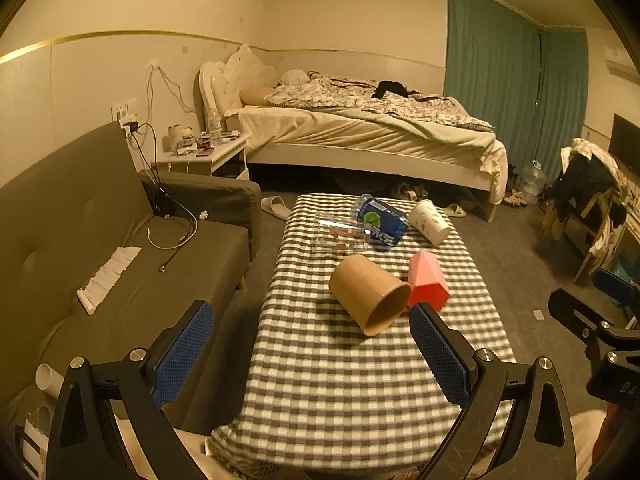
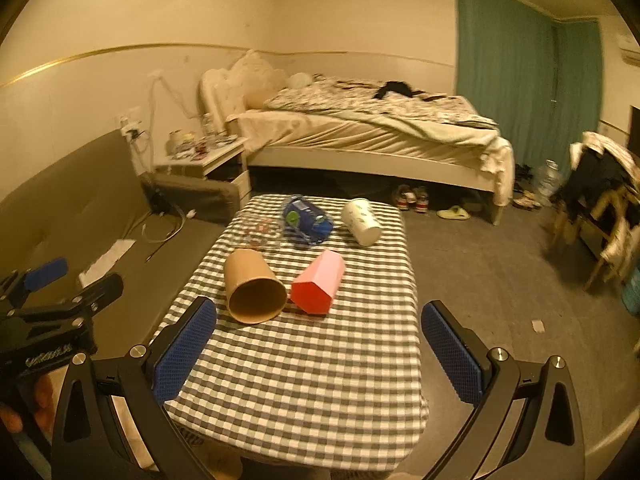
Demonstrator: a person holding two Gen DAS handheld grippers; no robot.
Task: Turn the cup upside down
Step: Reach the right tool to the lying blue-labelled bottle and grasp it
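Several cups lie on their sides on the checkered table (image 1: 340, 380) (image 2: 320, 380). A brown paper cup (image 1: 368, 294) (image 2: 252, 286) lies nearest, mouth toward me. A pink faceted cup (image 1: 426, 282) (image 2: 320, 284) lies right of it. A white cup (image 1: 430, 222) (image 2: 362, 222), a blue cup (image 1: 380, 220) (image 2: 306, 220) and a clear cup (image 1: 340, 236) (image 2: 260, 232) lie farther back. My left gripper (image 1: 312, 356) is open and empty, short of the brown cup. My right gripper (image 2: 320, 354) is open and empty, short of the brown and pink cups.
A grey sofa (image 1: 100, 240) (image 2: 80, 208) runs along the table's left side. A bed (image 1: 360, 128) (image 2: 368, 132) and a nightstand (image 1: 208, 152) stand behind. A chair piled with clothes (image 1: 588, 196) (image 2: 604, 200) stands at the right. Carpet floor lies right of the table.
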